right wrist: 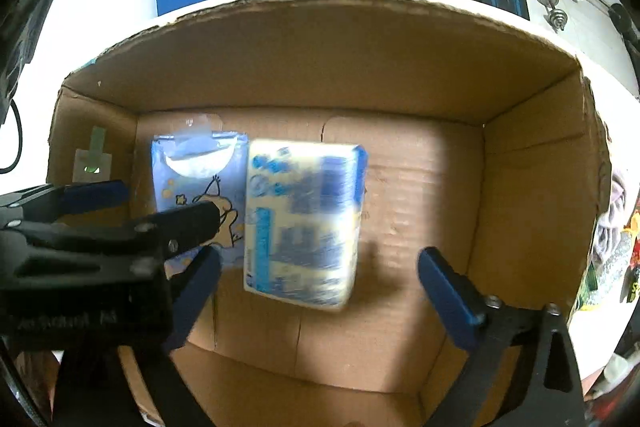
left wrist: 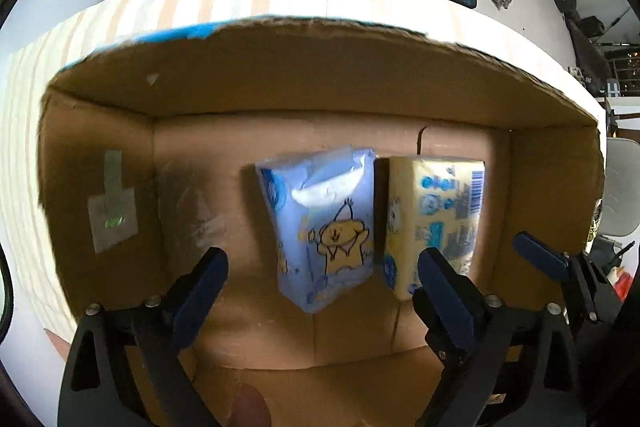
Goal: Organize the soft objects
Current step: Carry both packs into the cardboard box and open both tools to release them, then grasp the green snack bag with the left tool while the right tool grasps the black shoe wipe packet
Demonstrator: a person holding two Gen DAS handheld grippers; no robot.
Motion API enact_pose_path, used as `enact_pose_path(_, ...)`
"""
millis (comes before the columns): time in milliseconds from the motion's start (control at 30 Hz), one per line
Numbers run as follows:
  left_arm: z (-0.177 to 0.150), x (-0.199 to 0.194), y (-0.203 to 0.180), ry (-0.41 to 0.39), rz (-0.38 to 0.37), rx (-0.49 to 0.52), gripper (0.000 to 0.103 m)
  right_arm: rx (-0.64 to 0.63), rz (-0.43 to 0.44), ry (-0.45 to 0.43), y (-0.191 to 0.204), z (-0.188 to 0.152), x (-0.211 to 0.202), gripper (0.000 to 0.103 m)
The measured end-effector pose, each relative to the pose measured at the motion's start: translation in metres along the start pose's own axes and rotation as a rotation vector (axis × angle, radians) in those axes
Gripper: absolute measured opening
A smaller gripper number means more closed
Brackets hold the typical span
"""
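Left wrist view: I've got my left gripper [left wrist: 322,291] pointing down into the cardboard box [left wrist: 280,79], fingers [left wrist: 200,291] spread wide with nothing pressed between them. The blue tissue pack [left wrist: 324,231] sits right in that gap on the box floor, star cartoon facing up, and the yellow tissue pack [left wrist: 432,223] lies just beside it on the right, almost touching. My guess is both are dropped side by side like that so the soft packs line up in a row and leave room on either side. One blue finger of the right gripper [left wrist: 538,253] shows at the right edge, near the box wall. The box stands on a striped table [left wrist: 168,3]. Right wrist view: right gripper [right wrist: 320,287] also aimed down into the box, fingers [right wrist: 448,291] wide apart and empty, the yellow pack below them, blurred, so I can't say if it's fully settled flat. Blue pack is to its left, partly hidden behind the left gripper's black frame, which reaches in from the left. The right part of the box floor is bare, so I judge more soft items can go there.
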State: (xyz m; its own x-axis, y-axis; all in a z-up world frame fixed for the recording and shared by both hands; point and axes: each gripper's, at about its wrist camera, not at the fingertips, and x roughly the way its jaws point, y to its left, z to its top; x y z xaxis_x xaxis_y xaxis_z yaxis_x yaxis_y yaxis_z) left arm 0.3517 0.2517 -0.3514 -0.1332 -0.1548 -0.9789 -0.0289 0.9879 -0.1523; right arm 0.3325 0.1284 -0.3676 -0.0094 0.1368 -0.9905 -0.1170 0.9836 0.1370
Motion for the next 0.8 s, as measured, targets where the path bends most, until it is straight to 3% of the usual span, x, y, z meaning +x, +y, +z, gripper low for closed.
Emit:
enact_pose_path(467, -0.107, -0.074, 0.042, -0.232, 0.028, -0.076, 0.102, 0.025, -0.046, -0.052, 0.004, -0.084, -0.08, 0.103)
enact_pose_path(733, -0.151, -0.106, 0.028, -0.34, 0.098, -0.054, 0.102, 0.025, -0.048, -0.134, 0.002, -0.121, -0.12, 0.103)
enact_pose_path(800, -0.15, -0.108, 0.018, -0.354, 0.093, -0.059, 0.102, 0.024, -0.036, -0.154, -0.004, -0.125, -0.125, 0.103)
